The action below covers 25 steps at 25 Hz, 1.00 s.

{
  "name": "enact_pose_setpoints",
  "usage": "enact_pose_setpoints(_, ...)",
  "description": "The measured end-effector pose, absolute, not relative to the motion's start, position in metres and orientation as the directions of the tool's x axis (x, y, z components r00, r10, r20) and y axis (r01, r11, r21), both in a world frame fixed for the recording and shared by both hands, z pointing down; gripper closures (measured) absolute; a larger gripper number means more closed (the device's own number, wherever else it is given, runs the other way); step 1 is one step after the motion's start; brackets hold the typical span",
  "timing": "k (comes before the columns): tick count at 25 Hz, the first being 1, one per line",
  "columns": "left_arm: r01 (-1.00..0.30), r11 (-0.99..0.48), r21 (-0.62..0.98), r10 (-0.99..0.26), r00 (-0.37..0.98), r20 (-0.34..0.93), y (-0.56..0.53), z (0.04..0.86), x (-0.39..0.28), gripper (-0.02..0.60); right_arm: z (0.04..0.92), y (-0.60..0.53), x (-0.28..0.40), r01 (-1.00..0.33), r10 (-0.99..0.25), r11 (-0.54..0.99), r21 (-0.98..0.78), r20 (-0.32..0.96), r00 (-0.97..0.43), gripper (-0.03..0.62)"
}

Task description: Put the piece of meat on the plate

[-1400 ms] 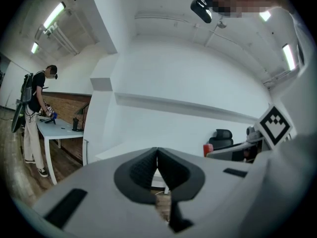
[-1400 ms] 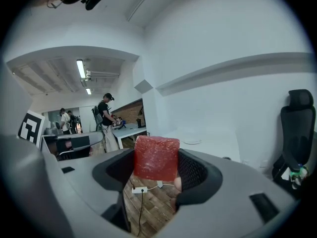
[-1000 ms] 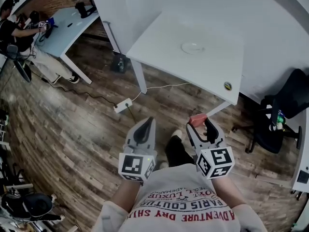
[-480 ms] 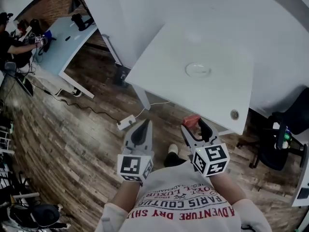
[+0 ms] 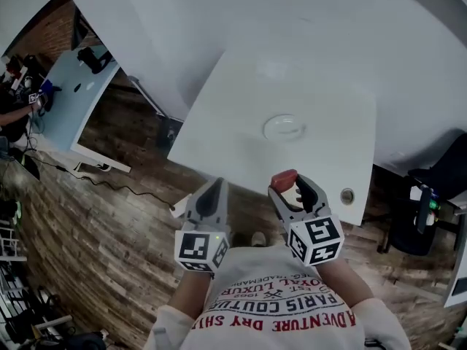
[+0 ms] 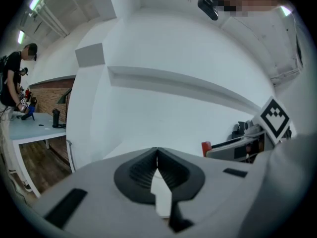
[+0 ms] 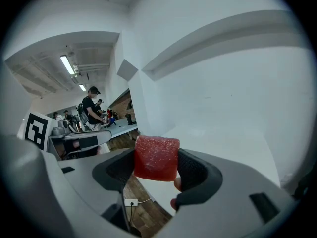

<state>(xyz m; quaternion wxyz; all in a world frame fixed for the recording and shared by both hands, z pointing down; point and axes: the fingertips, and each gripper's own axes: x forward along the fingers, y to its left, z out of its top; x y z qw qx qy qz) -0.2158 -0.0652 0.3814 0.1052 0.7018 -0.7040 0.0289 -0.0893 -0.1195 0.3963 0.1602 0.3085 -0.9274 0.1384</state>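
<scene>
right gripper [image 5: 290, 187]: clenched on the piece of meat [image 7: 156, 157], a red, squarish block held by its two sides between the dark ribbed pads, top and front face showing. in the head view the meat sits at the jaw tips, seen against the near edge of the white counter [image 5: 219, 122]; height above the surface cannot be told.

left gripper [image 5: 211, 189]: jaws pressed together at the tips, nothing between them. it is held beside the right gripper, a gap between the two, its tips just short of the counter's near edge and over the wooden floor [image 5: 109, 217].

plate [image 5: 284, 127]: small, round, pale or clear, flat on the counter near its middle. it lies beyond the meat, apart from it, roughly in line with the right gripper.

counter otherwise bare apart from a round grommet [image 5: 346, 195] near its front right corner.

surroundings: a light blue desk [image 5: 66, 100] far left, a dark office chair [image 5: 438, 188] at the right edge, white wall behind the counter. wearer's white printed shirt [image 5: 277, 305] fills the bottom of the head view.
</scene>
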Motion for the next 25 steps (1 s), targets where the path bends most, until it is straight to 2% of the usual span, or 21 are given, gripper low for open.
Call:
enact_pose_setpoints(15, -0.953, -0.268, 0.144, -0.920, 0.297, 0.256, -0.246, 0.402, -0.223, 0.575, 0.422, -0.261, -0.088, -0.817, -0.681, 0.560, -0.140, 0.483, -0.550, 0.315)
enact_pose_setpoints(25, -0.896, -0.400, 0.193, -0.835, 0.443, 0.328, -0.323, 0.436, -0.237, 0.575, 0.468, -0.328, -0.107, -0.886, -0.676, 0.453, -0.103, 0.608, -0.416, 0.315)
